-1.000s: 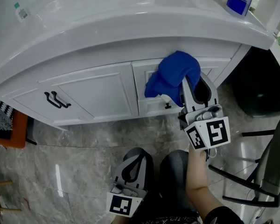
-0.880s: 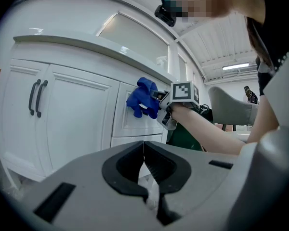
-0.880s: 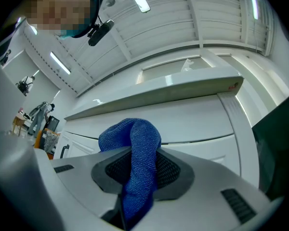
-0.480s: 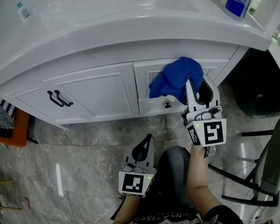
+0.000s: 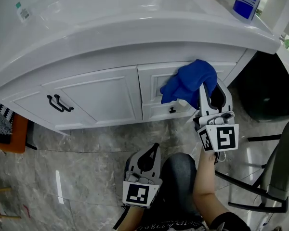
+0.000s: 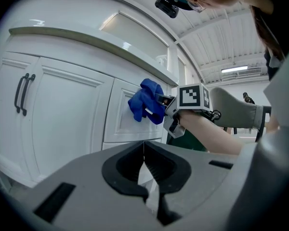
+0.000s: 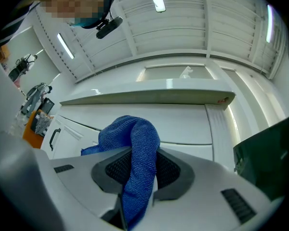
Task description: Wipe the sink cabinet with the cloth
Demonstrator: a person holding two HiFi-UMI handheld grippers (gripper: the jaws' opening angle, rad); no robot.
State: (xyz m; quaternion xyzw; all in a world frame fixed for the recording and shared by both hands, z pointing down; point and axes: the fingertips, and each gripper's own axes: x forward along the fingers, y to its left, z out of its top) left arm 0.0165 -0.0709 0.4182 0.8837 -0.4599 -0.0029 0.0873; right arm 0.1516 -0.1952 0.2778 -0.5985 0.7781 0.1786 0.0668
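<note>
Item: sink-cabinet wiping scene, head view with two gripper views

- Right gripper [image 5: 208, 94]: a bare forearm [image 5: 204, 179] is reaching up from the lower right of the frame and is tilting the gripper toward the cabinet front. Its jaws are clamping one blue cloth [image 5: 189, 83], which is bunching over the jaw tips and is pressing against the right-hand panel, centre right of the frame.
- Left gripper [image 5: 152, 150]: it is hanging low at bottom centre, over the person's knee [image 5: 180, 174] and well apart from the cabinet. Its jaws are meeting at the tips with nothing between them.
- Sink cabinet [image 5: 101, 93]: the white, panelled front is curving across the upper half of the frame under a glossy white countertop [image 5: 135, 18].
- Floor [image 5: 86, 146]: grey marbled tile is filling the lower left.
- Surroundings: an orange item [image 5: 14, 134] is lying at the left edge, a dark bin [image 5: 269, 93] is standing at the right edge, and a grey chair [image 5: 279, 177] is showing at lower right.

Count:
- two grippers
- one cloth
- two black bar handles [image 5: 58, 103], side by side on the left door
- one small black knob [image 5: 172, 110], under the cloth
- one blue bottle [image 5: 244, 1], at the upper right of the countertop
</note>
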